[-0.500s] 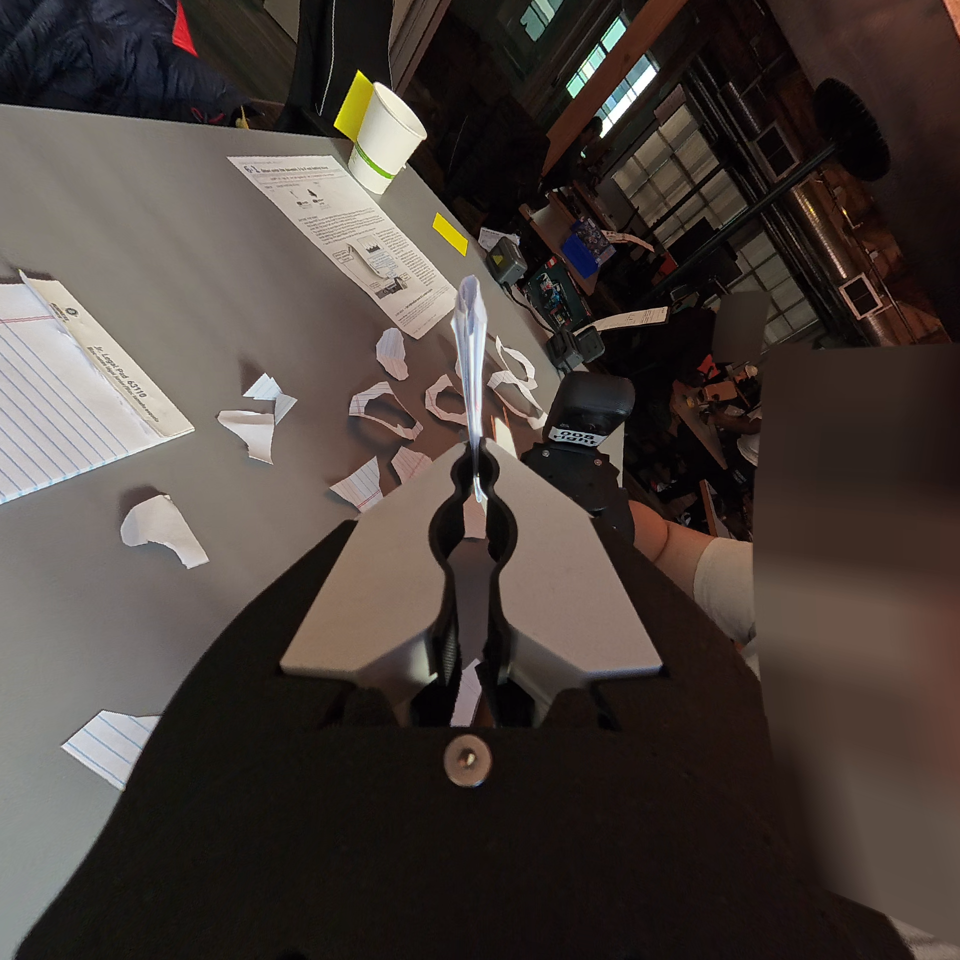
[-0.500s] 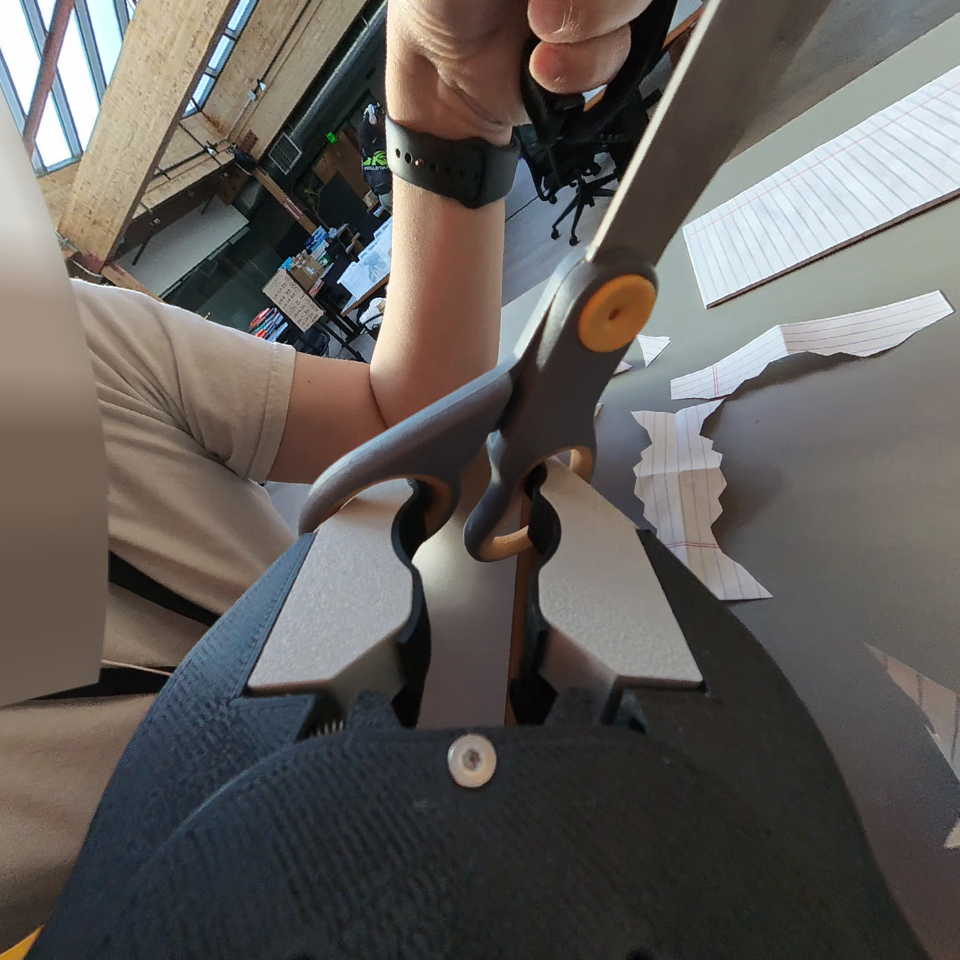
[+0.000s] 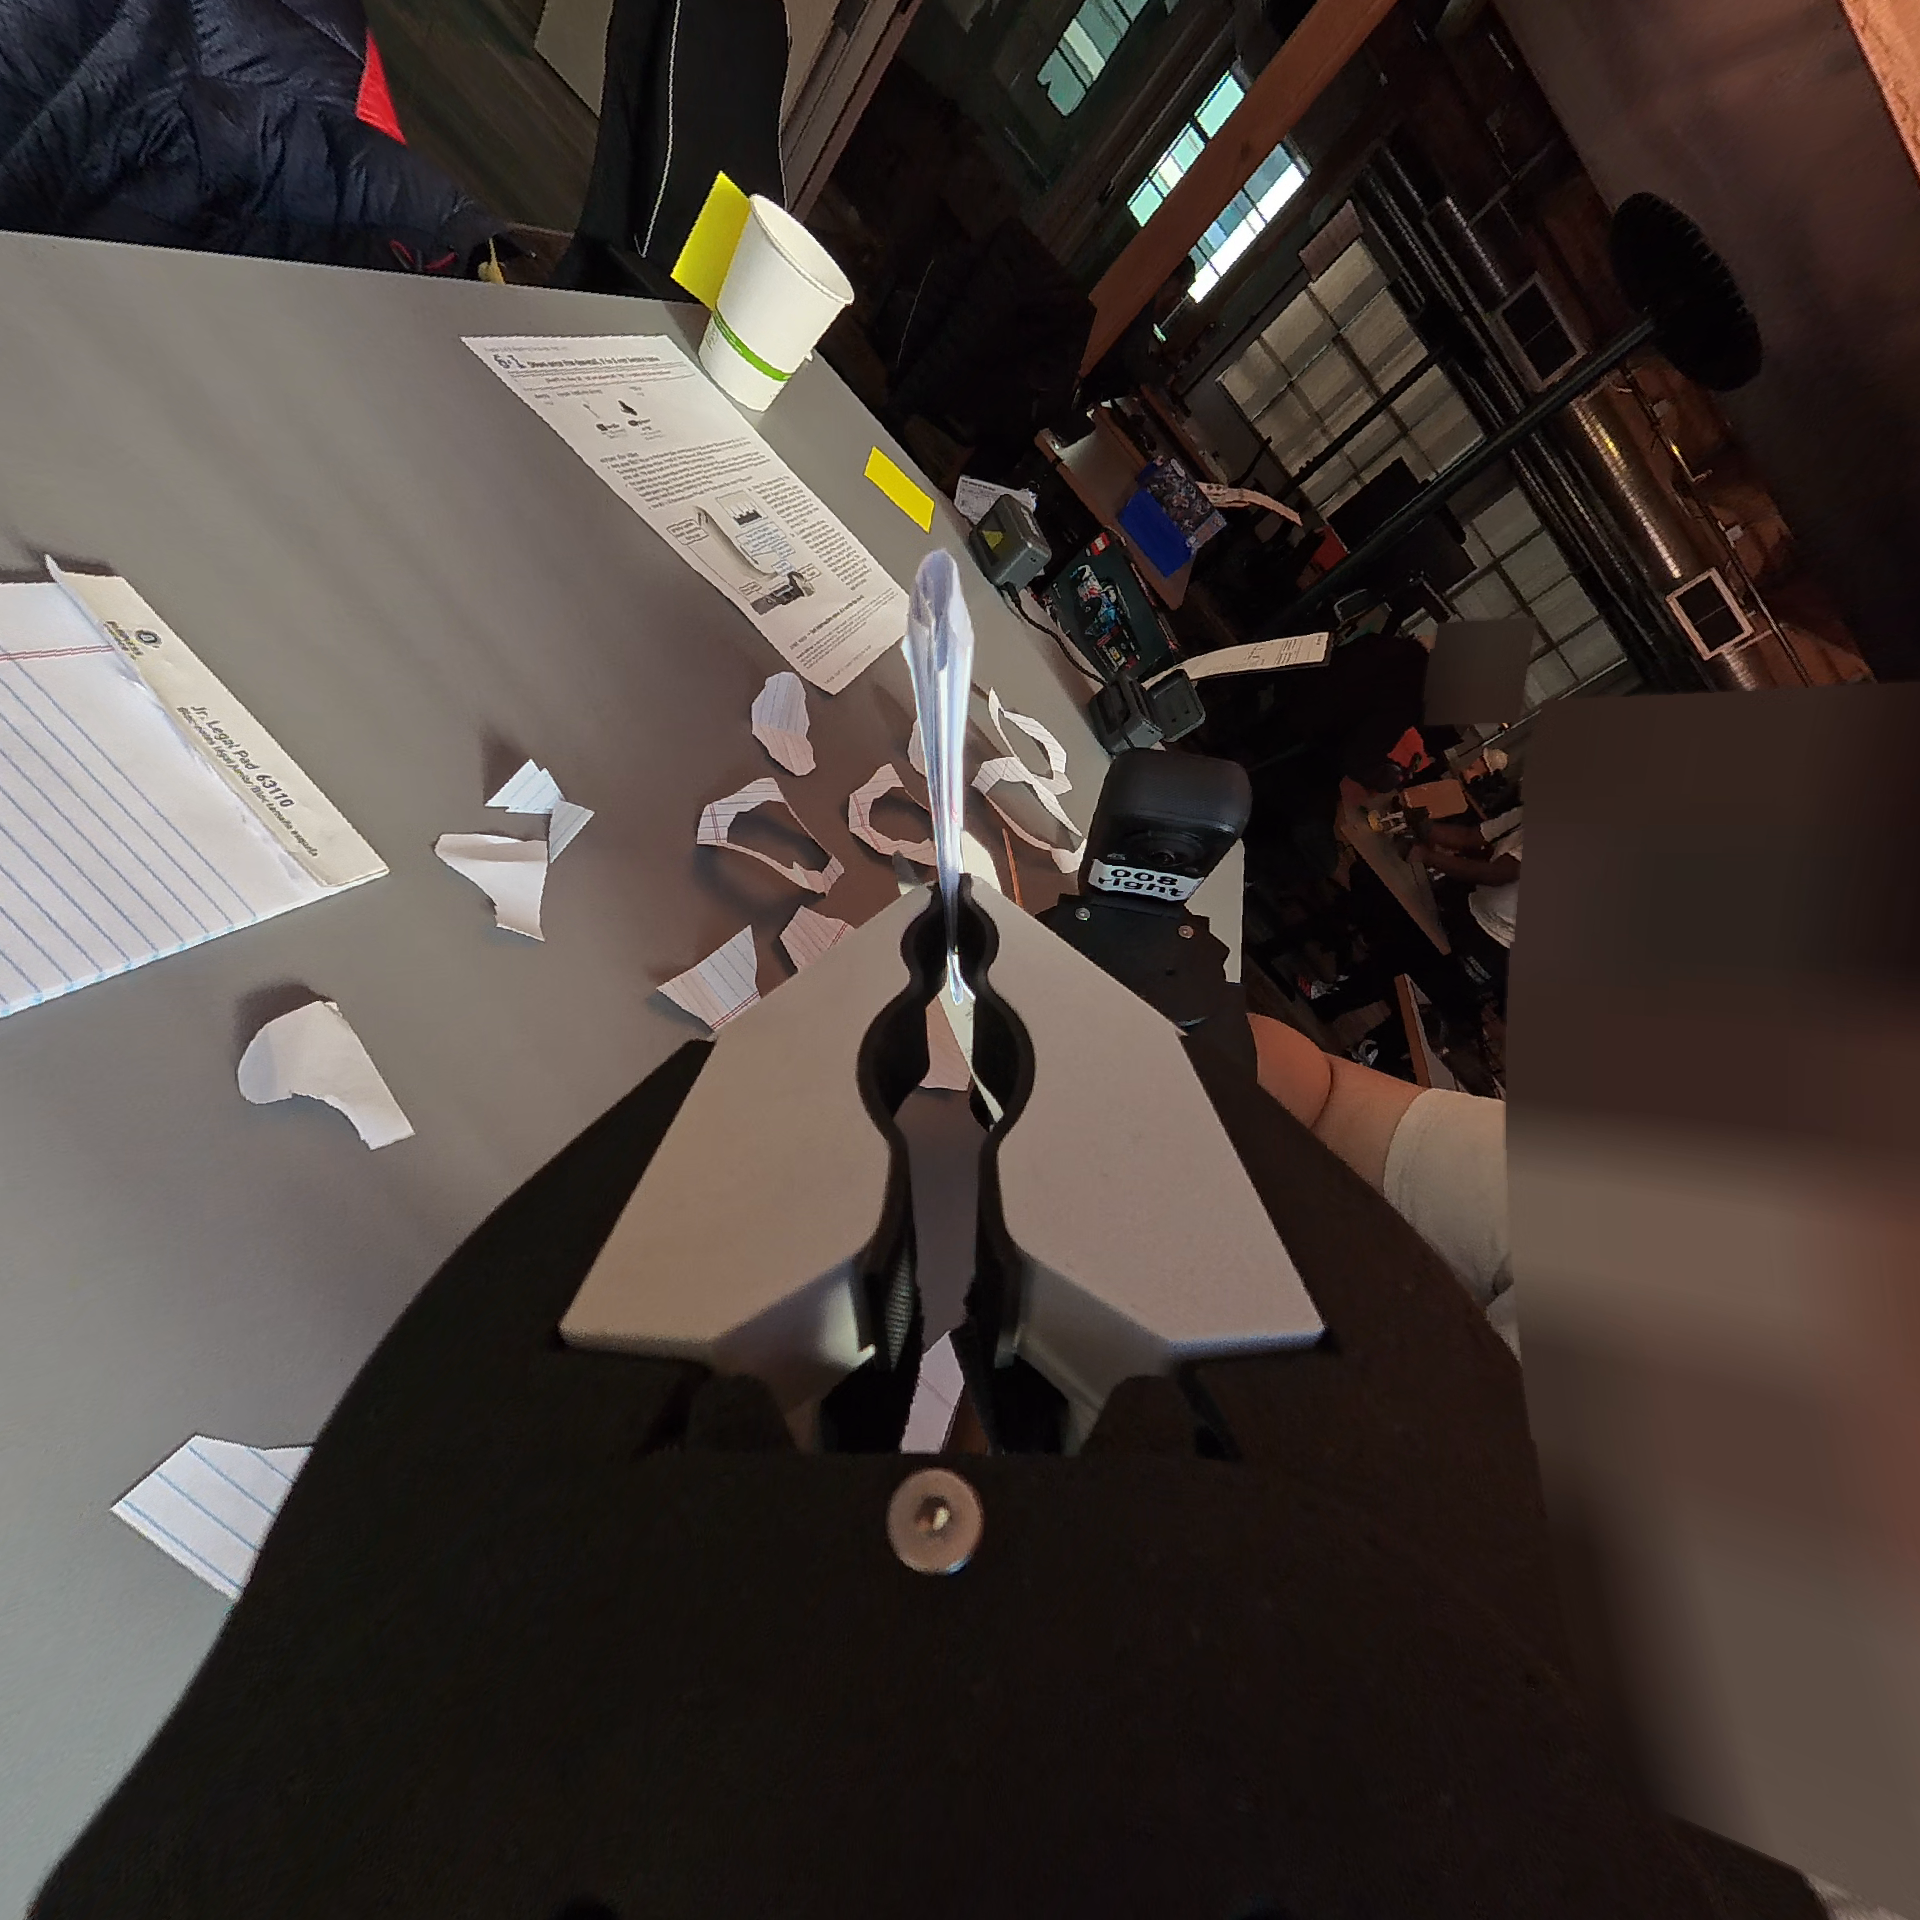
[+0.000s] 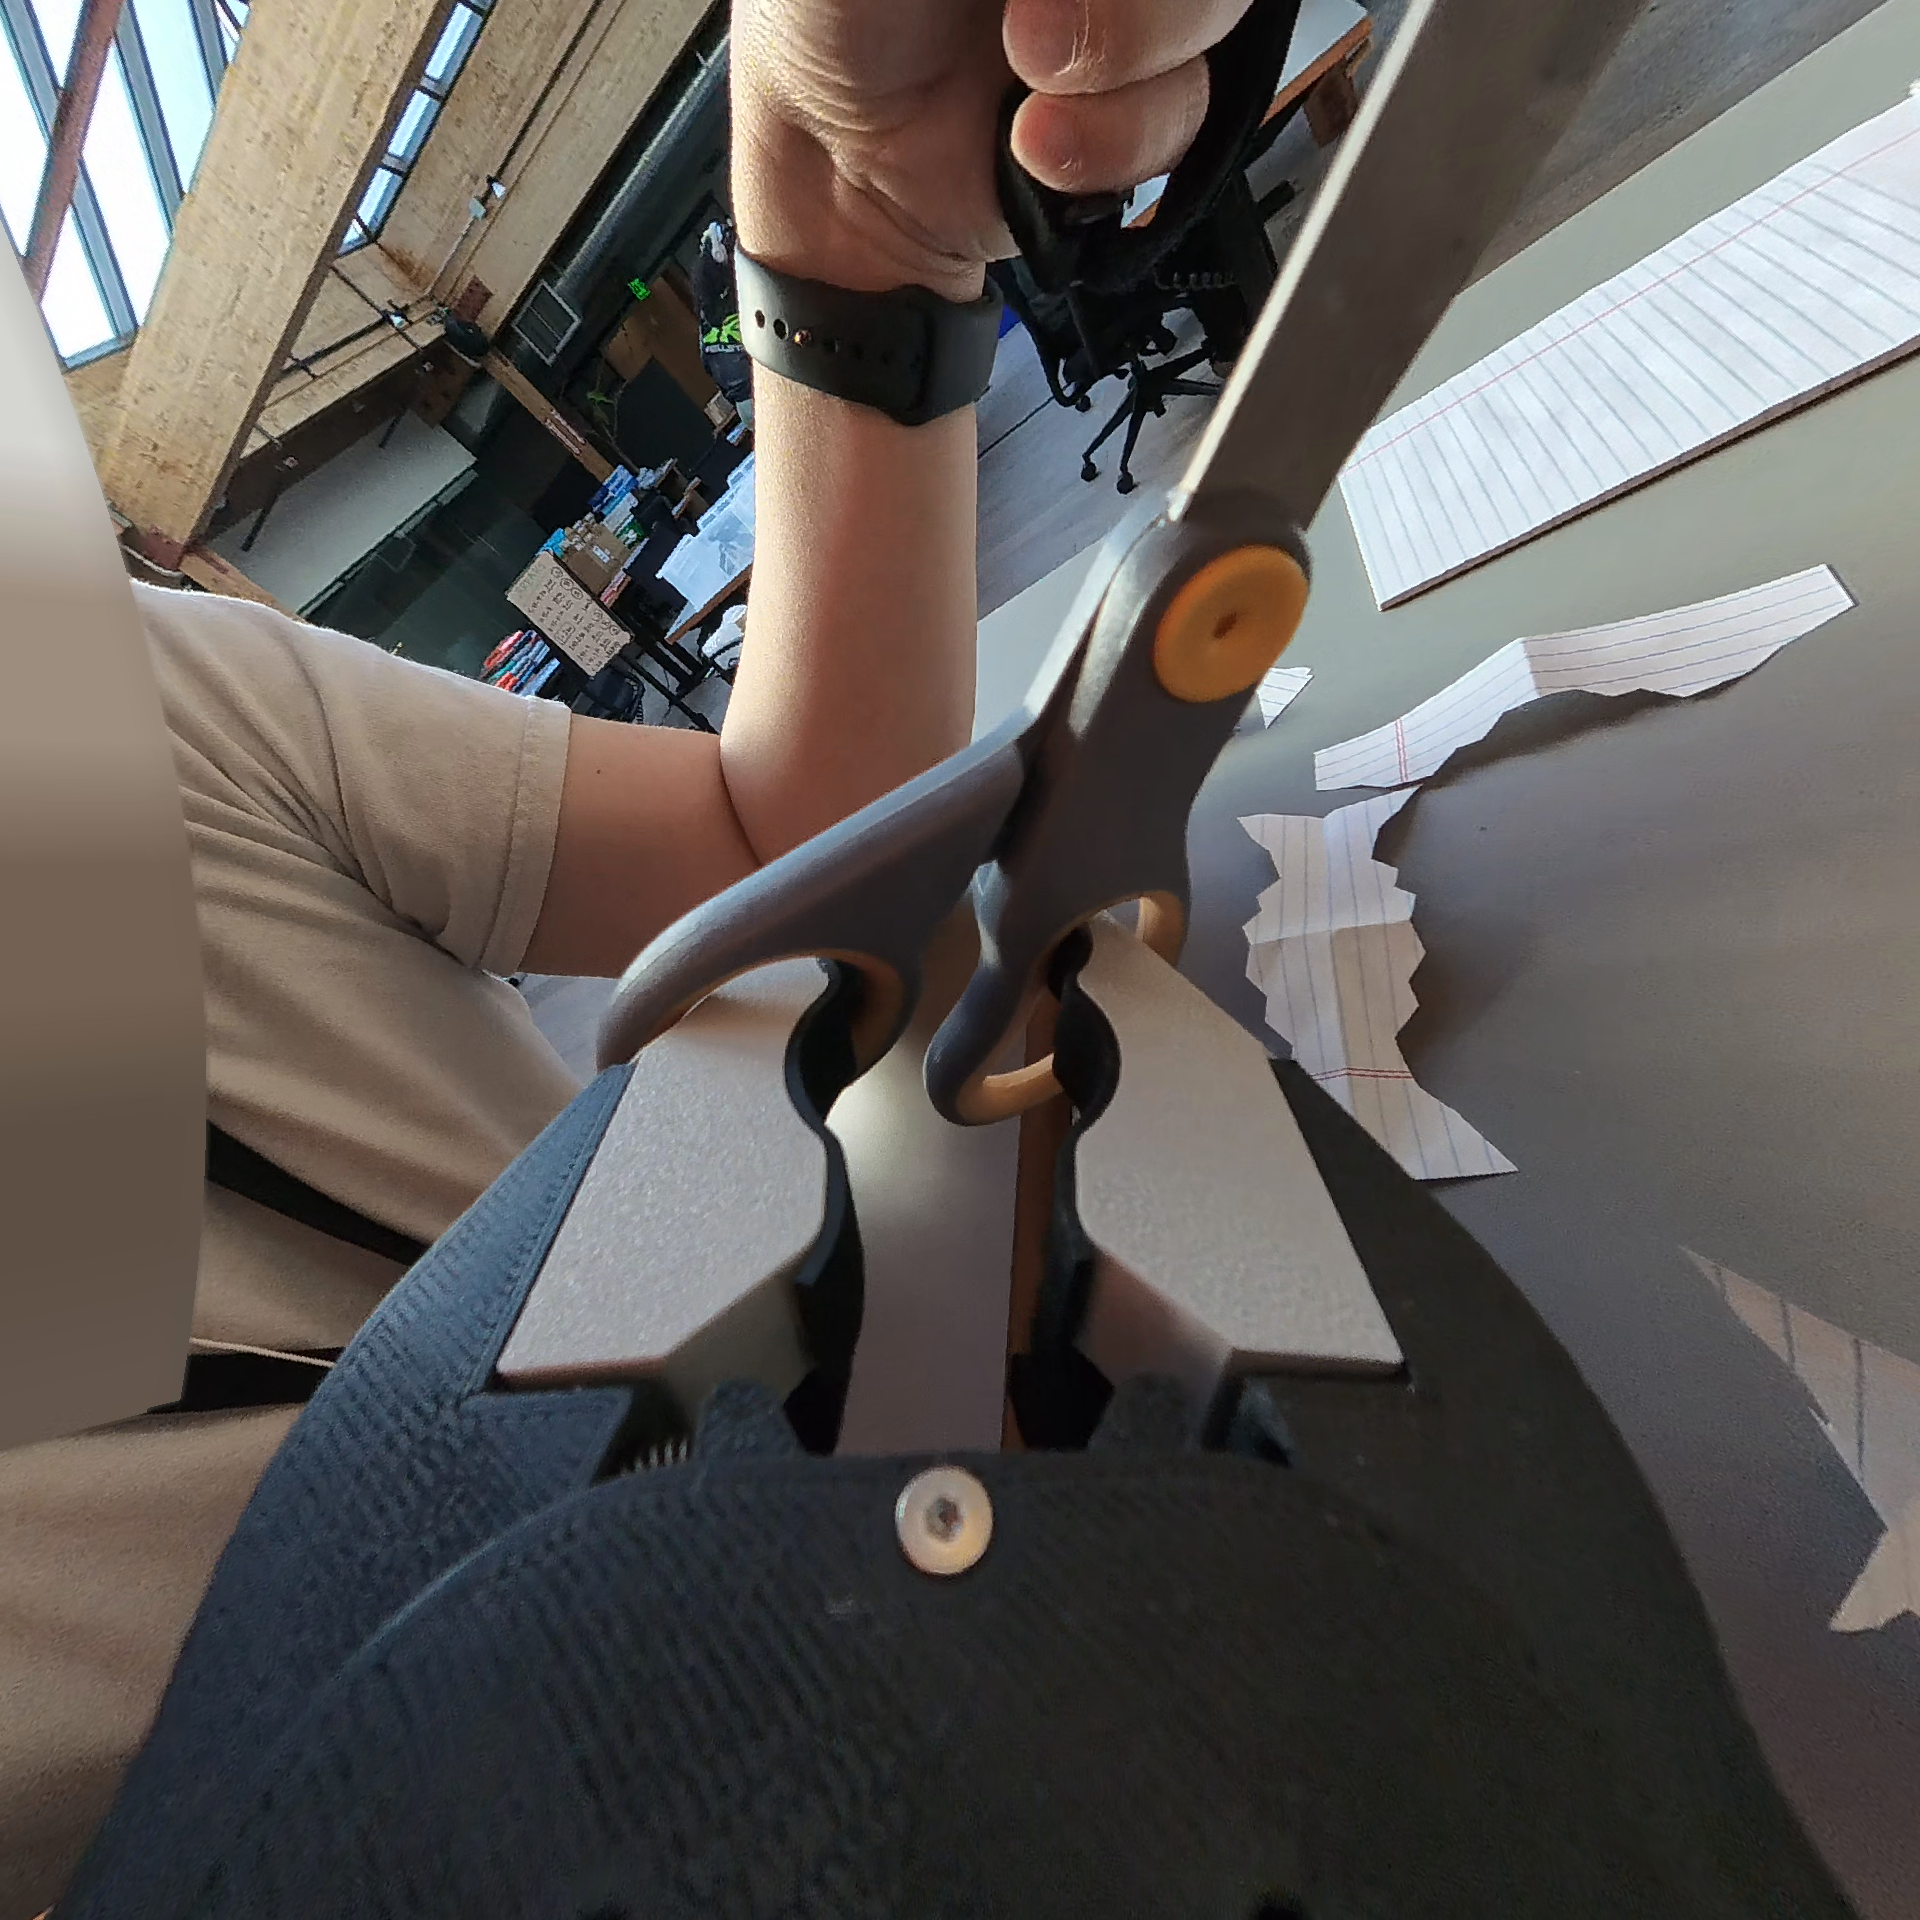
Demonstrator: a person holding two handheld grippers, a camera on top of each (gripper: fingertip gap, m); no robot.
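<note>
A: Left gripper (image 3: 951, 914), centre of left wrist view: closed tight on a folded paper slip (image 3: 940, 727), seen edge-on, rising toward upper centre.
B: Right gripper (image 4: 982, 997), centre of right wrist view: fingers partly spread, one in each handle loop of grey scissors (image 4: 1101, 790); orange pivot (image 4: 1229, 623) right of centre, blade (image 4: 1340, 270) running to upper right.

A: Grey table (image 3: 312, 582), left half of left wrist view: lined pad (image 3: 125, 790) at left edge, printed sheet (image 3: 707, 499) upper centre, white cup (image 3: 769, 301) with green band beyond the sheet, at table's far edge.
B: Yellow note (image 3: 899, 486) right of the sheet, near table edge; second yellow piece (image 3: 712, 239) behind the cup.

A: Paper scraps (image 3: 774, 831) scattered mid-frame, just past the fingertips; more at left (image 3: 317, 1070) and lower left (image 3: 208, 1507).
B: Other gripper's camera (image 3: 1164, 821), right of centre, close beside the slip.

A: Right wrist view, upper right: lined pad (image 4: 1662, 353) flat on table. Below it, cut lined strip (image 4: 1600, 675); jagged lined piece (image 4: 1340, 966) just right of the fingers.
B: Top centre: hand (image 4: 935, 114) gripping a black handle, black band (image 4: 862, 343) on wrist. Beige sleeve (image 4: 353, 790) at left.
</note>
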